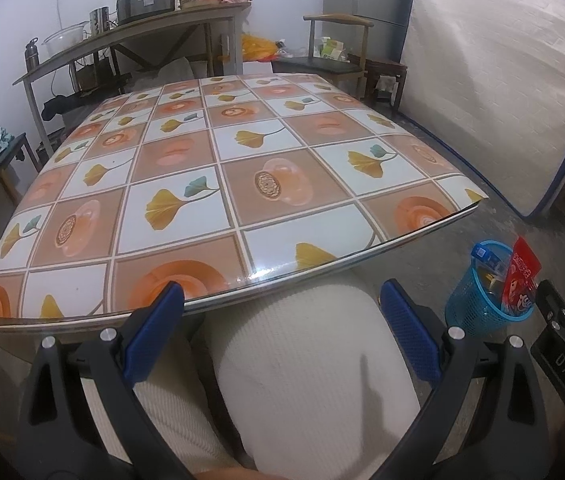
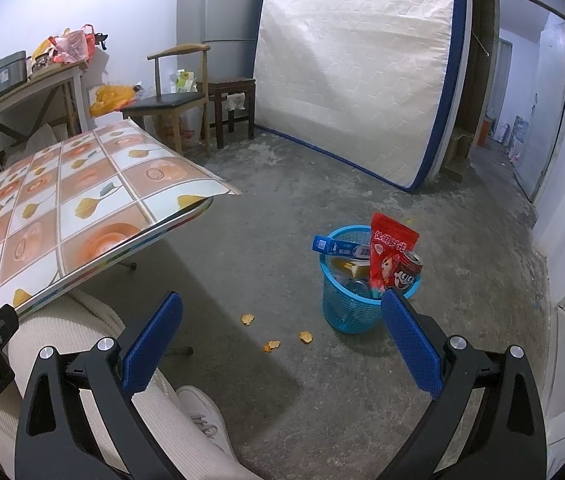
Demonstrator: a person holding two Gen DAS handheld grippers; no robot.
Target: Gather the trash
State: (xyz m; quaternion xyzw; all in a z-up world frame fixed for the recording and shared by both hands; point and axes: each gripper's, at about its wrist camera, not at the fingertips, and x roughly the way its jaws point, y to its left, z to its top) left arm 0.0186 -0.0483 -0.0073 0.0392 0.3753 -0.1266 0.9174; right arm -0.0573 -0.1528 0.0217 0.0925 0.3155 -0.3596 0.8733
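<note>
We hold two claws low over our lap, seated at the near edge of a table [image 1: 210,184] covered in a tiled flower-and-leaf cloth. The left gripper [image 1: 282,320] is spread wide with nothing between its blue pads, and it points at the tabletop, where we see no litter. The right gripper [image 2: 282,320] is likewise spread wide and empty, aimed down at the concrete floor [image 2: 282,208].

The blue mesh bin [image 2: 356,304] stands on the floor at about 1 o'clock in the right view, beside the table, probably so we can reach it without rising. A red snack packet [image 2: 390,256] stands upright in it and pokes above the rim; a blue box [image 2: 332,246] leans over the rim at 10 o'clock, and a red can [image 2: 410,270] rests at 3 o'clock.

Three small orange crumbs [image 2: 272,345] lie on the floor just short of the bin, near 7 o'clock from it. We judge these to be what is left to collect.

The bin's lower contents are hard to make out through the mesh, and our white-clad knee [image 1: 310,368] hides the floor under the table.
</note>
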